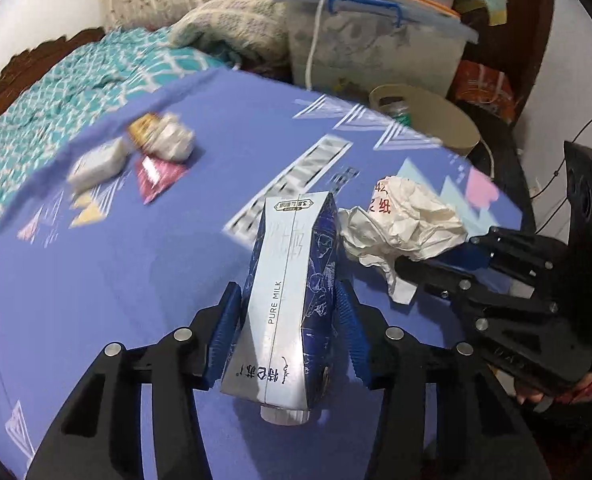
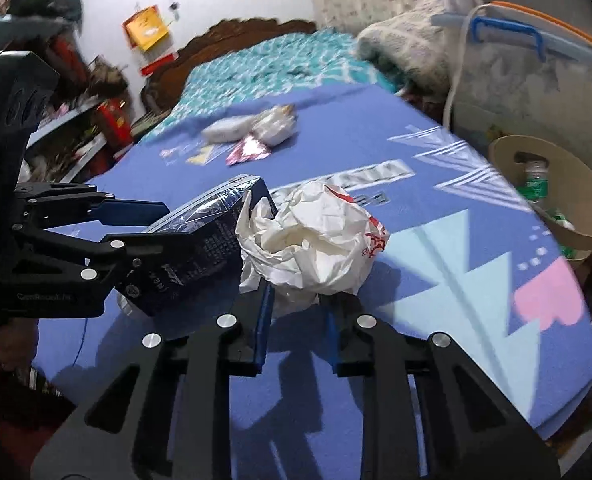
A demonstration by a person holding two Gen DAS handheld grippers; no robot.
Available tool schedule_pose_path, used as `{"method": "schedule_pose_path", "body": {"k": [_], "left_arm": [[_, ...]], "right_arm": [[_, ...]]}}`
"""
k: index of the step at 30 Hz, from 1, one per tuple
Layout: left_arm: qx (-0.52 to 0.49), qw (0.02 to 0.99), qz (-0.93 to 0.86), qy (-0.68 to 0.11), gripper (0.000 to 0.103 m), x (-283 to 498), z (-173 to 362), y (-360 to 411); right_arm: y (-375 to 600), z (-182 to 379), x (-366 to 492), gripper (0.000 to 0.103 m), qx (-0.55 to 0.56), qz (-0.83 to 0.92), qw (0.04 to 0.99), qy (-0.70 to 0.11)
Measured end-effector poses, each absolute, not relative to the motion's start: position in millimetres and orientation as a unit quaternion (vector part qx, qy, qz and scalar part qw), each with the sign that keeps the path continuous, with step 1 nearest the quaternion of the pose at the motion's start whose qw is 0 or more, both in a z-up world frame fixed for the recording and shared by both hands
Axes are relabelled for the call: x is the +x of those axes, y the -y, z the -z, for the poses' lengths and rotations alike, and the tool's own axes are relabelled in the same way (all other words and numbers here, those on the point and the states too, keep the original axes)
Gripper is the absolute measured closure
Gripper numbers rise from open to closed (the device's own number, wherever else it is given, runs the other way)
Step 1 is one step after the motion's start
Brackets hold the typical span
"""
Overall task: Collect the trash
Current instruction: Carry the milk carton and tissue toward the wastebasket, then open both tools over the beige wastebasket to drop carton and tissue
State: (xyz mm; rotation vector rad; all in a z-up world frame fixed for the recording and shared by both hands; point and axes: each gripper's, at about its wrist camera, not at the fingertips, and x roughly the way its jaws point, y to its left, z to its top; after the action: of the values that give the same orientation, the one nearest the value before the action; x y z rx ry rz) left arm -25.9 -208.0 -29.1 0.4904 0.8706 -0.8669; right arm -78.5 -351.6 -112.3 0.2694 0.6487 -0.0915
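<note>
Left wrist view: my left claw [image 1: 292, 320] is clamping the milk carton [image 1: 292, 276] across its narrow sides, blue pads pressing both faces, cap end pointing back toward the camera. The carton is sitting over the purple printed mat [image 1: 136, 260] on the bed. Just right of it, my right claw [image 1: 435, 268] is biting into the lower edge of the crumpled white plastic bag [image 1: 403, 228]. More trash is lying well apart at the far left of the mat: a white packet [image 1: 96, 164], a wadded wrapper [image 1: 172, 140] and a red wrapper [image 1: 156, 176], all blurred. The round bin [image 1: 427, 120] is standing off the mat's far right edge.

Right wrist view: the right claw [image 2: 296, 308] is nearly together, pinching a fold of the plastic bag [image 2: 315, 240]; most of the bag is bulging free above the pads. The left claw [image 2: 152, 220] is coming in from the left, gripping the carton [image 2: 200, 248], which is touching the bag. The bin [image 2: 551, 200] is sitting to the right with bottles inside.

Handling, my judgement: the carton is looking light, probably empty, stiff enough but crushable, so mid-body grip is working. The bag is soft, slippery, near weightless; a thin fold may be slipping out, so gathering more layers is safer.
</note>
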Motion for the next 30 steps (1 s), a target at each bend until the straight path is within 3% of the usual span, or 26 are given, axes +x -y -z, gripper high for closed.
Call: {"method": "schedule_pose_path", "body": {"k": [9,14,16,18,19,30], "left_arm": [[0.231,0.741,0.503,-0.38,0.058,-12,4,334],[0.227,0.707,0.536,-0.402,0.058,4,5,427],[0.224,0.702,0.535,-0.414,0.058,13,13,463],[0.228,0.702,0.521,-0.428,0.048,20,25,493],[0.228,0.704,0.511,-0.437,0.042,23,30,504],[0.211,0.715,0.51,-0.429,0.042,30,29,484]], "right_arm": [[495,92,-96,0.078,0.203,0.172,0.922,-0.282],[575,96,-80,0.075,0.201,0.217,0.904,-0.31],[597,107,-71,0.063,0.186,0.239,0.892,-0.335],[611,115,-69,0.022,0.174,0.261,0.883,-0.348],[616,116,-72,0.021,0.172,0.268,0.884,-0.342],[589,100,-112,0.021,0.248,0.26,0.899,-0.249]]}}
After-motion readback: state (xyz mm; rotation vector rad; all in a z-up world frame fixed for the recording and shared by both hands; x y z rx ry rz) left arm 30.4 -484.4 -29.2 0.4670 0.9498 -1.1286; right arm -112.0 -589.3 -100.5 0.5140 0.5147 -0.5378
